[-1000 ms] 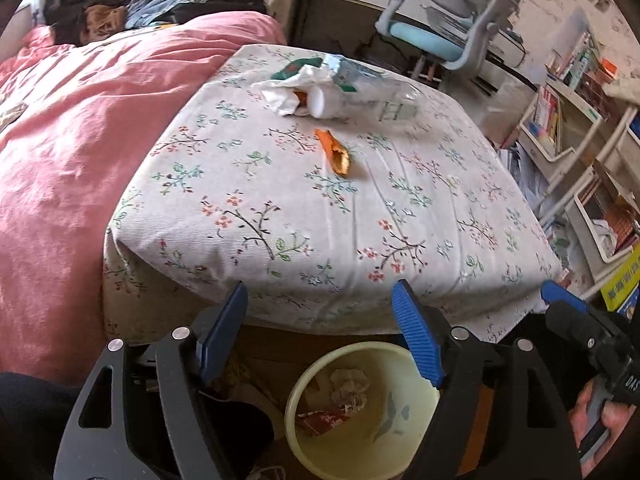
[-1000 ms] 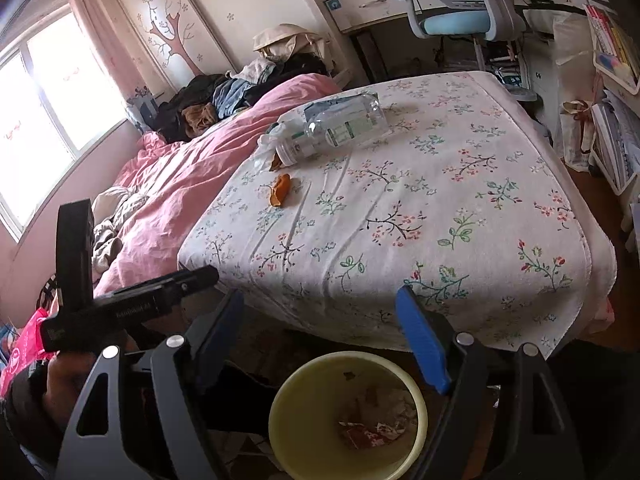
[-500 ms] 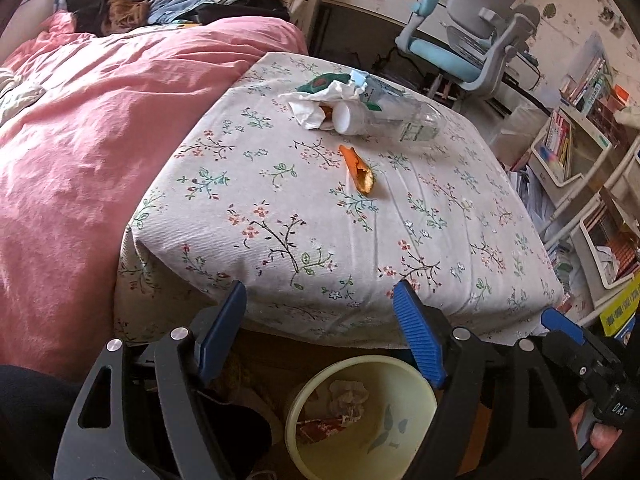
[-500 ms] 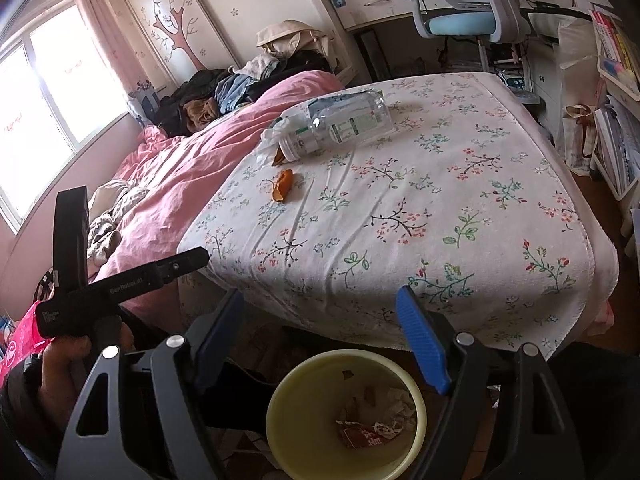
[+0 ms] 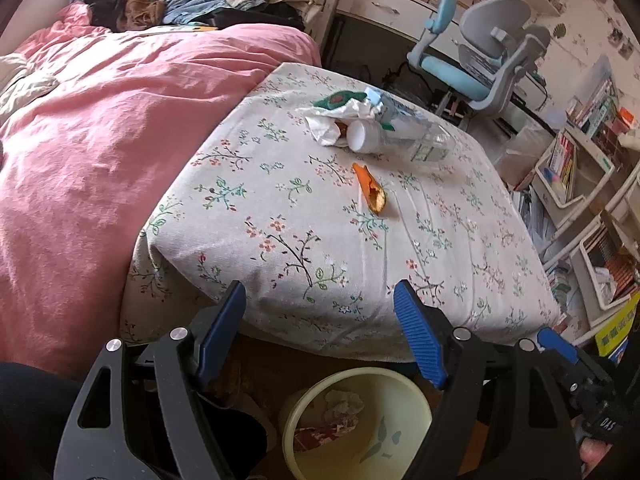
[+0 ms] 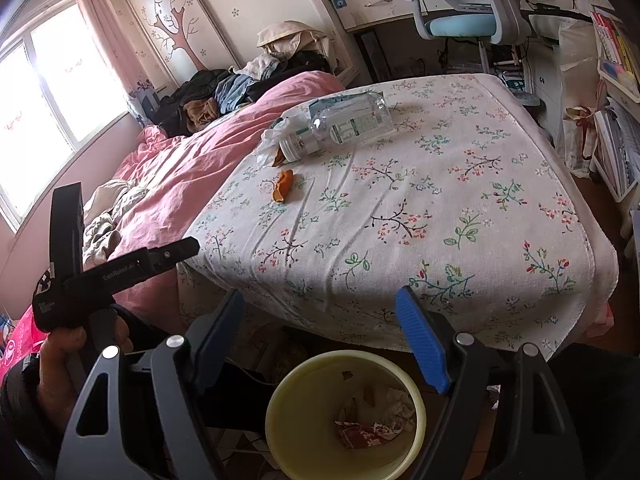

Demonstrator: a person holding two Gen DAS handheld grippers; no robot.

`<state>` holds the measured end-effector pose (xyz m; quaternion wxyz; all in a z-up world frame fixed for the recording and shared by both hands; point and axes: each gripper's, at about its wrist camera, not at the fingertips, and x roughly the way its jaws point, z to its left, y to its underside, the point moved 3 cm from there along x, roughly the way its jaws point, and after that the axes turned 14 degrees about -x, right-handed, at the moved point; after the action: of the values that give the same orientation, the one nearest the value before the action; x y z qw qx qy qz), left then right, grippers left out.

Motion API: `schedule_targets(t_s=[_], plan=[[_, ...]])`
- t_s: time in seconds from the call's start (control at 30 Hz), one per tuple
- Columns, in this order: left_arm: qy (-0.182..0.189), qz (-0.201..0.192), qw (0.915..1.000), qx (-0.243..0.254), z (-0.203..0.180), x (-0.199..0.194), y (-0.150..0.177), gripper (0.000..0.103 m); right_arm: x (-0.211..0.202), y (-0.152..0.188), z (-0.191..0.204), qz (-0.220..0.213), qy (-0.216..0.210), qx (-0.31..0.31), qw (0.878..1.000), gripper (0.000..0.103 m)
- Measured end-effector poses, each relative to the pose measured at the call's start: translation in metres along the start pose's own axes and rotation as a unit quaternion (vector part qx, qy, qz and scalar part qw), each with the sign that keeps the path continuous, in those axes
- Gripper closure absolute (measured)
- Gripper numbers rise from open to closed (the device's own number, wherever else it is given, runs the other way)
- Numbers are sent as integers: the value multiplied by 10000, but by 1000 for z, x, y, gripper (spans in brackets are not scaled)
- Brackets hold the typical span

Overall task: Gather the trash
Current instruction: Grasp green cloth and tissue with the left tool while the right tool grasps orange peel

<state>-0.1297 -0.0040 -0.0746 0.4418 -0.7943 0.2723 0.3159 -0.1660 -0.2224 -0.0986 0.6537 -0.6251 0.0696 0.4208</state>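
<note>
On the floral bedspread [image 5: 304, 224] [image 6: 460, 184] lie an orange peel [image 5: 371, 193] [image 6: 282, 185], a clear plastic bottle [image 5: 400, 136] [image 6: 340, 126] on its side, and crumpled white tissue [image 5: 340, 118] [image 6: 272, 138] with a green wrapper beside it. A pale yellow bin [image 5: 360, 424] [image 6: 344, 412] stands on the floor at the bed's near edge, with wrappers and tissue inside. My left gripper [image 5: 320, 312] is open and empty above the bin. My right gripper [image 6: 320, 316] is open and empty there too. Both are well short of the trash on the bed.
A pink duvet [image 5: 100, 140] covers the bed's left side, with a pile of clothes [image 5: 180, 4] at its head. A blue-grey desk chair [image 5: 492, 60] and a desk stand beyond the bed. Shelves of books [image 5: 580, 168] line the right. A hand [image 6: 64, 360] holds the left tool.
The left wrist view has rolled and shifted a little, so the bed and trash sit further right and lower. The right view is nearly unchanged. Both grippers stay open.
</note>
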Motion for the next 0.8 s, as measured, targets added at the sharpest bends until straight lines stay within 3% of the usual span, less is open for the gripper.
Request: schedule_targets(t_s=[0.3,0.6,0.8], plan=[[97,-401,9991,-128,2,-13,-50,28,19,-21,25,112,-44,-589,9982,28],[76,-442,9985,-310,6,12,-105,28,105,-74,55,359,-110,-1156,9926,28],[92,-345,9991,-212,-6,46,-139,27,162,-95,54,722,49,-1189,9903,44]])
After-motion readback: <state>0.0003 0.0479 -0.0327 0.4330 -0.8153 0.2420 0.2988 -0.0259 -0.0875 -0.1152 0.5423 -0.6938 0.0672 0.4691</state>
